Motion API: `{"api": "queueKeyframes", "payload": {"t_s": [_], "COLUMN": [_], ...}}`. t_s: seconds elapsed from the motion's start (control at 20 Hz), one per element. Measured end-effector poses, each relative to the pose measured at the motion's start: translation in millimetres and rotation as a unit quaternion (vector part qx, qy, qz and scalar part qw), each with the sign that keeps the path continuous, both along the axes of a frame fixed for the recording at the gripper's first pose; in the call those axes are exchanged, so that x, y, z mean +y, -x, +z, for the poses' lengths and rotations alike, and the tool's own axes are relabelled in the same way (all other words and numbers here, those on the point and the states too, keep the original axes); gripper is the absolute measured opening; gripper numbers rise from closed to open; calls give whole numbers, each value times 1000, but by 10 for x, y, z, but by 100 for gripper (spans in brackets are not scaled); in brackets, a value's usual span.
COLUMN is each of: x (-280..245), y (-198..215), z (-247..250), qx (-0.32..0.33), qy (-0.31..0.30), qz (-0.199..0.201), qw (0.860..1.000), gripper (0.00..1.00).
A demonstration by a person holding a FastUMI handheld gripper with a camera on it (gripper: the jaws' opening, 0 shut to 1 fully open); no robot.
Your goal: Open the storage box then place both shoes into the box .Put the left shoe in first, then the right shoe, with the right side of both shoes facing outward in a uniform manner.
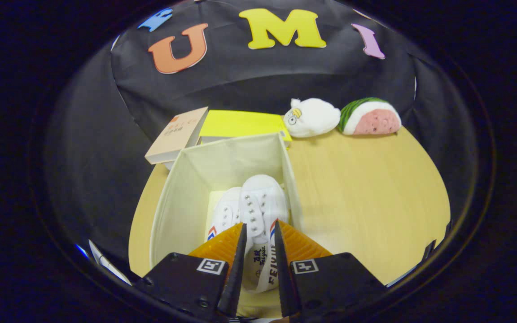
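Gripper view is showing the tool [260, 231] reaching down into the open cream fabric storage box [182, 188], its two fingers clenching the heel end of a white canvas lace-up shoe [263, 202]. A second white canvas shoe [226, 213] is already lying in the box, touching the held one on its far side from the box's nearer wall.

Risks, as I judge them: the held shoe is sitting very close to the box's thin side wall, so letting go while it is tilting could leave it leaning on that wall or riding up on its partner instead of lying flat. Pulling the fingers out carelessly could also be dragging the shoe back up, or catching the soft rim and shifting the box on the pale wooden counter [366, 193].

Beyond the box, a tan book [175, 134] and a yellow flat box [240, 123] are lying just behind it. A white plush toy [311, 117] and a watermelon-slice plush [370, 117] are resting well apart. None is blocking the way out.
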State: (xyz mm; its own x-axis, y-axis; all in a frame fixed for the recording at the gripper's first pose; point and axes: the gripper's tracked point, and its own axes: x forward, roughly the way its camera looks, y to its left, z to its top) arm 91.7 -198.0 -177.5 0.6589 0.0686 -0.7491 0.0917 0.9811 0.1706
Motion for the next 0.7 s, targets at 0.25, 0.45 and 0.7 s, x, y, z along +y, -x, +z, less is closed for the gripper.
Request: {"api": "queueKeyframes", "payload": {"t_s": [0.25, 0.45, 0.7], "x": [-309, -543, -731], "y": [246, 493, 781], "z": [544, 877, 1187], "qx": [-115, -187, -270], "qy": [45, 86, 142], "qz": [-25, -32, -28], "qw": [992, 978, 952], "gripper": [91, 98, 98]}}
